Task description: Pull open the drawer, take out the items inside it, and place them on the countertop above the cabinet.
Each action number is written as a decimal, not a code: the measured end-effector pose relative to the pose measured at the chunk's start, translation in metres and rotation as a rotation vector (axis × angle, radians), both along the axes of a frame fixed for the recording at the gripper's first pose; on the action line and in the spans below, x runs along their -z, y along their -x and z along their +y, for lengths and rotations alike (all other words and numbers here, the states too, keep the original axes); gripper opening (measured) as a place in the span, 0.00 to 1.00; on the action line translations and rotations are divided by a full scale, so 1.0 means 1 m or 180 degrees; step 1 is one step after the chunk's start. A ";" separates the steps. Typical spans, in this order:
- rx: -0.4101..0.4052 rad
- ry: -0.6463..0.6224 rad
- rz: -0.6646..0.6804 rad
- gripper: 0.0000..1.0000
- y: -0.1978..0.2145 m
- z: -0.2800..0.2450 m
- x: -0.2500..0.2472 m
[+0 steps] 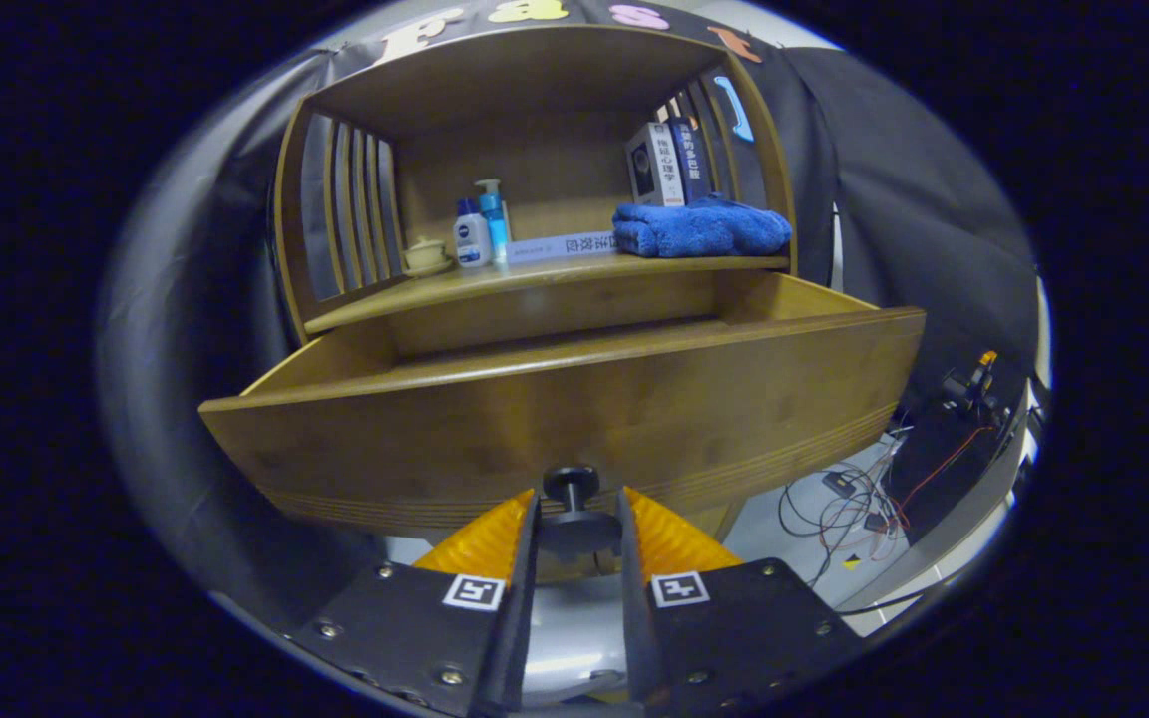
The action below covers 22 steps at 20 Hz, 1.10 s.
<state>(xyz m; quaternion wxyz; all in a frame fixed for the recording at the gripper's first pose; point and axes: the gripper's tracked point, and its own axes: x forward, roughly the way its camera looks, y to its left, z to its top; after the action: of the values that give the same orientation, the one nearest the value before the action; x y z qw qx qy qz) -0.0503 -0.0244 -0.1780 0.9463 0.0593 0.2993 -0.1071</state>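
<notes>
Both fingers of our gripper (574, 509) close on the drawer knob (572, 486), one each side. From that knob the drawer (574, 419) runs broad to left and right, pulled out toward us; we cannot see any items within it.

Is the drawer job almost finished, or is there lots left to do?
Only the first step looks done: the drawer is pulled out. The gripper has its fingers on either side of the drawer knob. From this angle the drawer's inside is hidden, so taking things out and setting them on the countertop is yet to do.
</notes>
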 end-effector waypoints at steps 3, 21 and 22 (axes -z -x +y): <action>0.0044 -0.0014 0.0008 0.42 -0.002 0.000 0.004; 0.0172 0.0549 -0.0741 0.50 0.042 -0.018 -0.056; 0.0250 0.0557 -0.0783 0.51 0.051 -0.030 -0.056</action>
<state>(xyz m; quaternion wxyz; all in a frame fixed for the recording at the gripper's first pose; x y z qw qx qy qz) -0.1013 -0.0548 -0.1221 0.9724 0.0009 0.1681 -0.1617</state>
